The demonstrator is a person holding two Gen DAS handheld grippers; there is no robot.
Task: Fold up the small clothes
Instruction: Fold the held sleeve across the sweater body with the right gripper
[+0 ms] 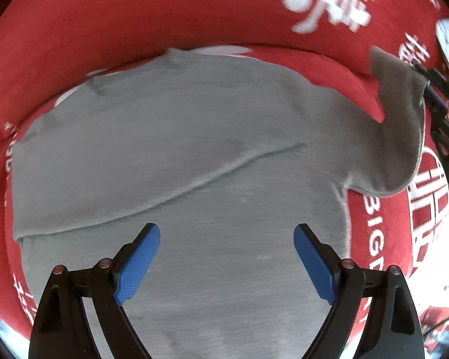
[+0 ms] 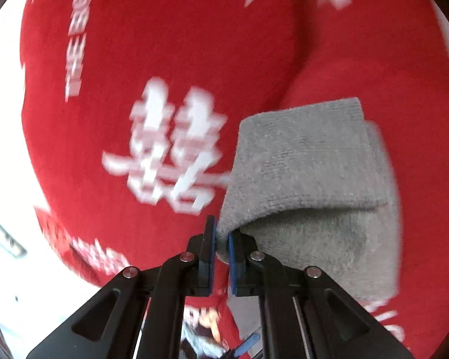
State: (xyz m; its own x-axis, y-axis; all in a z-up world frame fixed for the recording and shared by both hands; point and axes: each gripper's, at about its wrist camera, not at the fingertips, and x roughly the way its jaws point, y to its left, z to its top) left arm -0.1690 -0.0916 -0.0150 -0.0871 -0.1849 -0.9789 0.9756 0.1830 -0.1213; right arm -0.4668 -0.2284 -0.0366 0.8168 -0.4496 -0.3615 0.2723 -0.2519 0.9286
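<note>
The left hand-held gripper (image 1: 227,258) points steeply down over the grey garment (image 1: 170,149), its blue pads spread wide and holding nothing. The garment lies flat on a red cloth with white lettering (image 1: 134,15). The right hand-held gripper (image 2: 221,246) points nearly level, its pads pinching the garment's sleeve edge (image 2: 308,161) and lifting it off the cloth.

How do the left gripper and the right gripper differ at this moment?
The left gripper is open and holds nothing; the right gripper is shut on the grey garment. The left gripper is above the flat cloth; the right gripper lifts one corner. Both have blue pads.
</note>
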